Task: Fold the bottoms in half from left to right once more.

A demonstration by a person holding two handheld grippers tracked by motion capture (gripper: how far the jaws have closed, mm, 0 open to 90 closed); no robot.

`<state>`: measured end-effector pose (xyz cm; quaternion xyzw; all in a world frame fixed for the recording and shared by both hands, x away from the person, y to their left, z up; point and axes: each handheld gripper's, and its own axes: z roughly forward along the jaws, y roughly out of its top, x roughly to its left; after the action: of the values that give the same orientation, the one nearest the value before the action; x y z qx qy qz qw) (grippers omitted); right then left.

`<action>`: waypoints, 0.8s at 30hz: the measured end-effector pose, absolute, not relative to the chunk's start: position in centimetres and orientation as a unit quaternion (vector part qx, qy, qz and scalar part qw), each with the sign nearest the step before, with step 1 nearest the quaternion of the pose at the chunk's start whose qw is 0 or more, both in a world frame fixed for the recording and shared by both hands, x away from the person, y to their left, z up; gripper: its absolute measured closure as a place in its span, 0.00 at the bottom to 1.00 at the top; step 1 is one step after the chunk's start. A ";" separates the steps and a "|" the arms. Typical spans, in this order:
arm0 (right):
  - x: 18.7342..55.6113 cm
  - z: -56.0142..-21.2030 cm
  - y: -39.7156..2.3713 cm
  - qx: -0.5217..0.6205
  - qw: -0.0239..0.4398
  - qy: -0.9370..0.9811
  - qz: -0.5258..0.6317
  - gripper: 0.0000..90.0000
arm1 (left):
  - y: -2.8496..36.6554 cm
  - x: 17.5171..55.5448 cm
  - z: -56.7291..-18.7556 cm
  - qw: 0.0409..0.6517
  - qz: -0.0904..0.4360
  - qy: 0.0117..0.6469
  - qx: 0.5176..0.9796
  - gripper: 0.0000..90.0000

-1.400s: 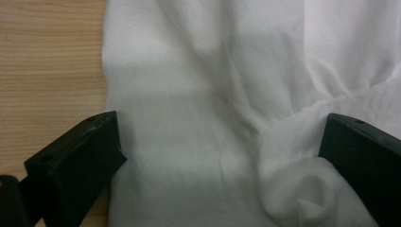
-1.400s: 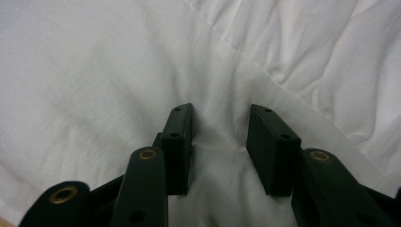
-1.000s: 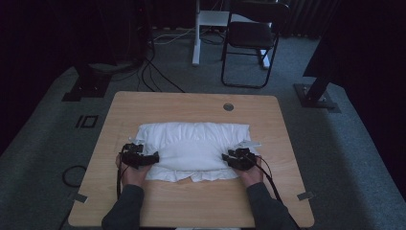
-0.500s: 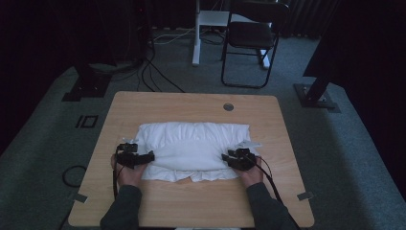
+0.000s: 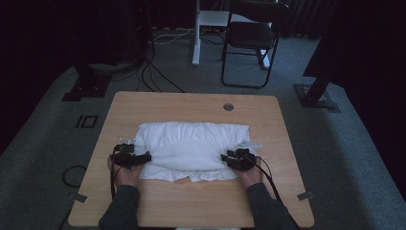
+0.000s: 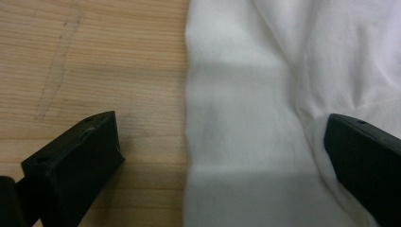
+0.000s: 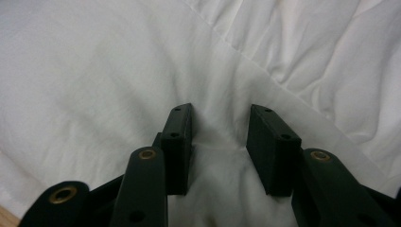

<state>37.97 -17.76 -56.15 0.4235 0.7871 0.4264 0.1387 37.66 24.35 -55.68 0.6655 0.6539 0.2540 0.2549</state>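
**Both grippers at the near edge of the white cloth**

White cloth point(image 5: 191, 148) lies bunched and folded mid-table point(image 5: 191, 206), wider than deep, wrinkled on top. Near edge is uneven, with a small lobe sticking out toward me at centre.

My left gripper point(image 5: 136, 158) sits at the cloth's near-left corner, pointing right along the edge. Jaws spread wide. In the left gripper view point(image 6: 208, 156) one jaw is over bare wood, the other over fabric, and the cloth's left edge runs straight up between them. Nothing is pinched; can't tell whether the jaw tips touch the surface.

My right gripper point(image 5: 234, 159) is at the near-right corner, pointing left and in over the cloth. In the right gripper view point(image 7: 220, 142) the jaws stand partly apart with a clear gap. A ridge of fabric rises into that gap, and both jaw tips look pressed into the cloth. Pads are not closed together on it, so I wouldn't call it a grip.

My hands are behind each gripper, forearms coming in from the near table edge. Cable from the right gripper trails back toward me.

Off the table: dark folding chair point(image 5: 251, 43) on the carpet beyond the far edge, cables on the floor point(image 5: 158, 72) far left.
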 end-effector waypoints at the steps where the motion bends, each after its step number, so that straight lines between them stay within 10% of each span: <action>1: 38.0 -56.2 -17.8 0.424 0.139 0.787 0.426 0.67 | 24.3 37.6 -55.7 0.253 0.253 0.654 0.667 0.00; 8: 38.0 -56.2 -17.9 0.424 0.135 0.786 0.429 0.67 | 23.6 37.4 -55.2 0.252 0.244 0.644 0.680 0.09; 24: 38.1 -56.3 -17.9 0.425 0.132 0.785 0.432 0.67 | 22.3 36.6 -54.8 0.311 0.207 0.594 0.712 0.84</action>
<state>38.05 -17.91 -56.26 0.4246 0.7848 0.4315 0.1324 36.61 22.32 -54.83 0.7123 0.5940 0.2073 0.3111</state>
